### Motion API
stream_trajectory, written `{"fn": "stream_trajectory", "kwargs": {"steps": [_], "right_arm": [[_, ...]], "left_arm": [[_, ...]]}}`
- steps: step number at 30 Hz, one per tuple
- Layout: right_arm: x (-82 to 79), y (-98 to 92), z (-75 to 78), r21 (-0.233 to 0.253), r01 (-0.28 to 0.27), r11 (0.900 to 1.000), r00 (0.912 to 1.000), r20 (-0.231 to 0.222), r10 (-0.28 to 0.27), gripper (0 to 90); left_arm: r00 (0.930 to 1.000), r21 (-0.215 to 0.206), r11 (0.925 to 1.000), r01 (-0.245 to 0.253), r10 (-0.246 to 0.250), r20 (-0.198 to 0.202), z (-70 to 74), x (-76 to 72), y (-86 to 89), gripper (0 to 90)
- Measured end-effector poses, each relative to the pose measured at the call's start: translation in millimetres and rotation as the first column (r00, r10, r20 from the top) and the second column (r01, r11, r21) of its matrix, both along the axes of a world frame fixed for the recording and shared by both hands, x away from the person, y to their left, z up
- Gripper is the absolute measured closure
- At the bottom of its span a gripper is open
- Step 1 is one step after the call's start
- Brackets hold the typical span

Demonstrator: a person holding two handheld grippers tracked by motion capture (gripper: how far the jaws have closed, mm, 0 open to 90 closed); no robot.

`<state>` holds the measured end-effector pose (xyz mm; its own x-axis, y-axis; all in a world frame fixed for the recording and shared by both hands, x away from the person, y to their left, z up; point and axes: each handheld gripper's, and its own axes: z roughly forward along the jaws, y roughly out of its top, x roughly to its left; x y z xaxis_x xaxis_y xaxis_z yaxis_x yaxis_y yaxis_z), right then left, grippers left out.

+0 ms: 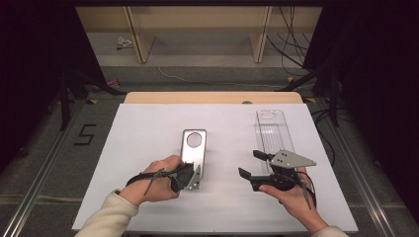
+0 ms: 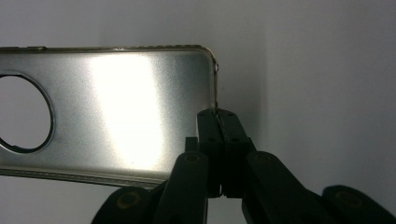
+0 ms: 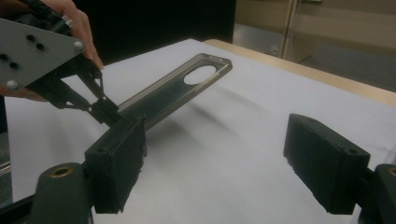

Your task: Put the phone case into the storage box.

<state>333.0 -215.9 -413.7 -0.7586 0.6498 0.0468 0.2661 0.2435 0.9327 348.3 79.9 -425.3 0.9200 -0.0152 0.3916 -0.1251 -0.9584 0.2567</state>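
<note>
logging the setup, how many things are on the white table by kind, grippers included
silver metallic phone case with a round camera hole: 1
clear transparent plastic phone case: 1
black two-jaw grippers: 2, the left gripper and the right gripper
total: 4

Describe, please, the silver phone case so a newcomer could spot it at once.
On the white table, look near the middle, where the left tongs pinch its near edge. The silver phone case is opaque with a round hole, unlike the clear case to its right.
</note>
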Motion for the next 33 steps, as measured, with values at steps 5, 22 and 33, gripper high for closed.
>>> {"fn": "stream_trajectory", "kwargs": {"steps": [5, 22, 33], "right_arm": [[9.4, 15.1, -0.2, -0.018, 0.01, 1.0, 0.9999, -0.006, -0.01, 23.3], [44.5, 60.0, -3.1, -0.035, 0.001, 0.999, 0.9987, -0.051, -0.002, 24.2], [65.1, 72.9, -4.8, -0.017, 0.019, 1.0, 0.9965, -0.082, -0.02, 25.7]], "left_arm": [[1.0, -0.011, 0.9999, 0.002, -0.002, 0.008, 1.6, -3.6, -2.0, 88.7], [0.9996, -0.001, 0.9996, 0.027, -0.027, 0.01, 4.7, -8.6, -8.2, 88.8], [0.9991, -0.003, 0.9992, 0.041, -0.041, 0.012, 5.3, -11.5, -12.4, 88.8]]}}
